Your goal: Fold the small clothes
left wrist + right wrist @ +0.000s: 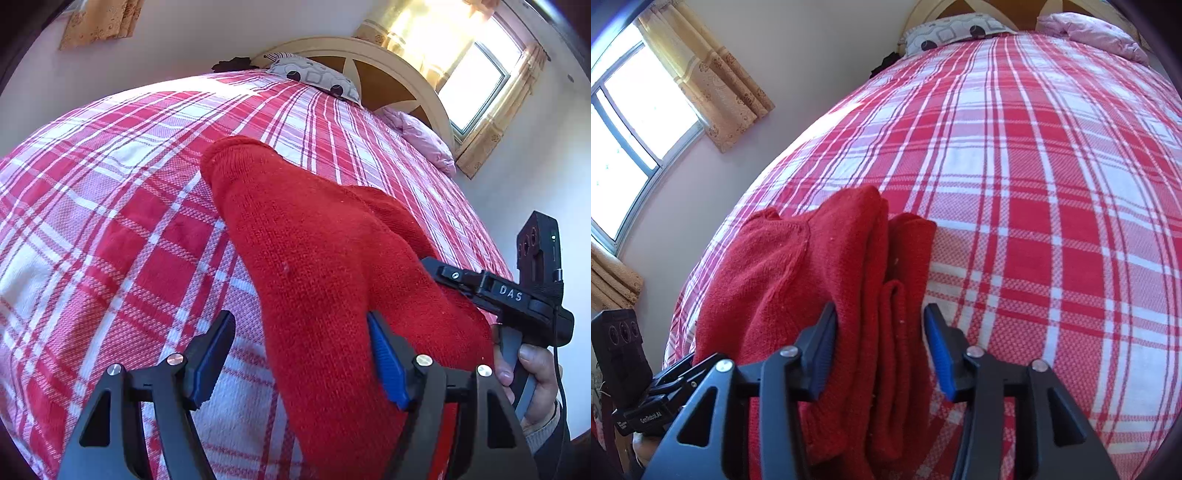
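I'm over a bed spread with a red-and-white plaid woven cover (1034, 177). The folded red knitted sweater (820, 295) lies on its near edge. My left gripper (301, 354) is released, blue pads apart, the knit touching only one. My right gripper (881, 349) is spread too, straddling the folds. Far off: a grey patterned pillow (953, 31), a pink pillow (1093, 35), a cream arched headboard (388, 62) and a sunlit window with beige patterned curtains (720, 81).
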The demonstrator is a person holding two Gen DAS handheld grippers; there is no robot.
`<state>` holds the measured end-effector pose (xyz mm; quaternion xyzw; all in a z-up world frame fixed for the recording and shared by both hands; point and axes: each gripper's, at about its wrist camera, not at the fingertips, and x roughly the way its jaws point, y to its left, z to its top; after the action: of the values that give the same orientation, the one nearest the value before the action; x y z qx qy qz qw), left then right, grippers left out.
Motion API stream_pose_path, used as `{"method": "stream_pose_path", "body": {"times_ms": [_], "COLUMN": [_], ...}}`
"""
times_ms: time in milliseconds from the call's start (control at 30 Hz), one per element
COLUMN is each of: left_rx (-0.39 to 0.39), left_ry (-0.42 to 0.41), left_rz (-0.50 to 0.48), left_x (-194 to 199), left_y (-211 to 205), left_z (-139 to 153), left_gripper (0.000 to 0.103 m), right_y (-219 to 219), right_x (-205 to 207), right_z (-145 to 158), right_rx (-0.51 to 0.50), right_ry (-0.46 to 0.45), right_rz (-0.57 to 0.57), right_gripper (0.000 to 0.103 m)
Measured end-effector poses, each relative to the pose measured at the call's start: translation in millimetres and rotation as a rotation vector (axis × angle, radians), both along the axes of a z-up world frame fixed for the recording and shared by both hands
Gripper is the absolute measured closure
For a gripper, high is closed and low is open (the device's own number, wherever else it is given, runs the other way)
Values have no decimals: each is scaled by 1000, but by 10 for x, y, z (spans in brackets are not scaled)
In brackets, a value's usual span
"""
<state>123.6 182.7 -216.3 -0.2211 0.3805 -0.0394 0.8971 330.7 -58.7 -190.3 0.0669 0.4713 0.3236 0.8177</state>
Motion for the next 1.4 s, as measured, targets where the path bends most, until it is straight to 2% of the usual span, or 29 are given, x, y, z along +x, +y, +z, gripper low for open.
{"method": "stream_pose_path", "body": {"times_ms": [200, 333, 433, 567, 633, 867, 1100, 1267, 1400], "left_rx": [124, 192, 229, 270, 292, 331, 365, 348, 376], "left_ry": [-15, -38, -49, -65, -86, -173, -237, -218, -203], "left_rz": [43, 92, 118, 127, 141, 174, 209, 187, 190], "left_x": [-162, -267, -324, -369, -398, -512, -590, -574, -560], "left_y": [-59, -51, -29, -24, -36, -62, -47, -67, -121], "left_z": [212, 348, 465, 616, 685, 916, 1046, 1032, 993], "left_gripper": [30, 18, 14, 9, 2, 1, 1, 1, 1], "right_y": [-164, -232, -255, -273, -269, -236, -220, -269, -236], "right_x": [-243, -539, -768, -1029, -1140, -1398, -1448, -1481, -1516], "right_z": [347, 644, 844, 1106, 1222, 1467, 1471, 1425, 1394], "right_rx": [-16, -11, -5, -8, -5, -4, -12, -10, -10], "right_ry": [-98, -186, -257, -351, -389, -483, -490, -475, -469], "right_rz": [-72, -107, -118, -128, -129, -121, -120, -120, -101], "right_gripper": [33, 15, 13, 4, 1, 0, 0, 0, 0]}}
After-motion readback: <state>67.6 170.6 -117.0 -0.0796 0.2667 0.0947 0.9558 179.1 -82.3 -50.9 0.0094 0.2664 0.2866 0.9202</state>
